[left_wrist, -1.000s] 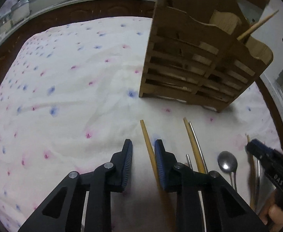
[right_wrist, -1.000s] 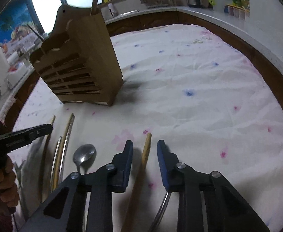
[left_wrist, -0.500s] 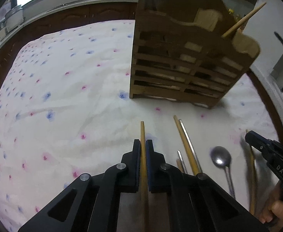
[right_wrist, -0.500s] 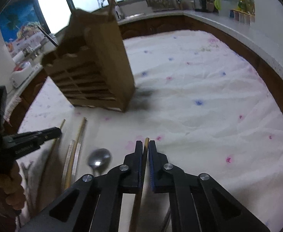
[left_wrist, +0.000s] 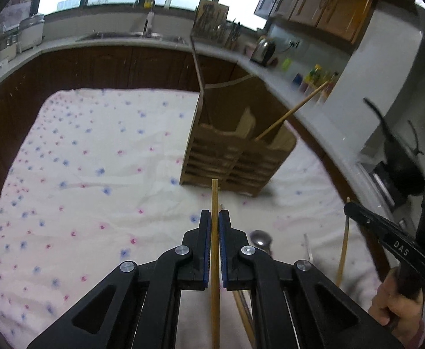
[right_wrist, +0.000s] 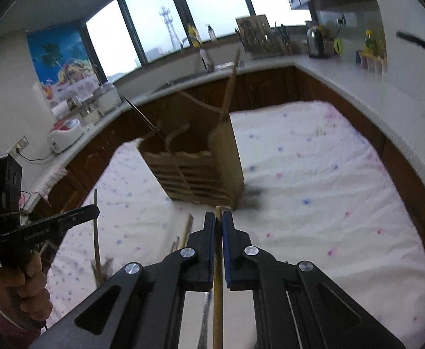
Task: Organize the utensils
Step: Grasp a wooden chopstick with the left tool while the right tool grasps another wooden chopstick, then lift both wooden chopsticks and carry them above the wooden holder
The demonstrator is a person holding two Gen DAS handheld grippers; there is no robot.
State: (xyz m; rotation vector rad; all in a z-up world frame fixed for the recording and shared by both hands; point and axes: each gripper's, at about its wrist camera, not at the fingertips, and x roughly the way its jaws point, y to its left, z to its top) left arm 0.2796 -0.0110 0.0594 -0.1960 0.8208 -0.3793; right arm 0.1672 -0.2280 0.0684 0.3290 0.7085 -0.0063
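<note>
Two wooden chopsticks were clamped, one in the left tongs (left_wrist: 214, 218), one in the right tongs (right_wrist: 218, 218), pinched mid-shaft so each tip pointed forward. Wooden holder (left_wrist: 235, 157) stood at frame centre on the cloth-covered surface (left_wrist: 96, 174), likely their destination; a spoon (left_wrist: 261, 238) lay lower right.

Two wrist fisheyes, each looking forward and downward along its own closed fingers over the flower-print cloth (left_wrist: 96, 174), near and above it; shared field: wooden utensil rack (left_wrist: 235, 157) (right_wrist: 195, 171), window counter, and each view catches the opposite gripper at its edge.
</note>
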